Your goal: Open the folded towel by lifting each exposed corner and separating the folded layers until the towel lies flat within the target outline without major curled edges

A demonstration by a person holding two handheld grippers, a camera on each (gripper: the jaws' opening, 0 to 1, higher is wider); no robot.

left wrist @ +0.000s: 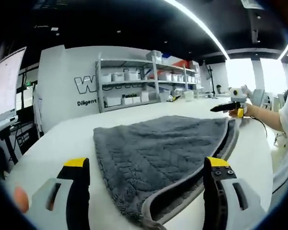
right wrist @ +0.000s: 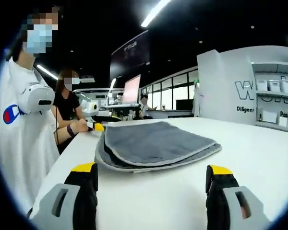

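Note:
A grey folded towel [left wrist: 158,158] with a pale hem lies on the white table [left wrist: 67,139]. Its near corner reaches down between the jaws of my left gripper [left wrist: 147,165], which stands open and holds nothing. At the towel's far right edge a hand holds the right gripper [left wrist: 229,106]. In the right gripper view the towel [right wrist: 153,141] shows as stacked layers just beyond my open right gripper [right wrist: 152,170], apart from it. The left gripper [right wrist: 95,126] sits at the towel's far left edge.
A person in a white shirt [right wrist: 24,143] stands at the table's left edge. Other people [right wrist: 69,105] sit behind. Shelves with white bins [left wrist: 134,81] and a lettered wall [left wrist: 81,86] stand beyond the table. A monitor [left wrist: 5,91] is at left.

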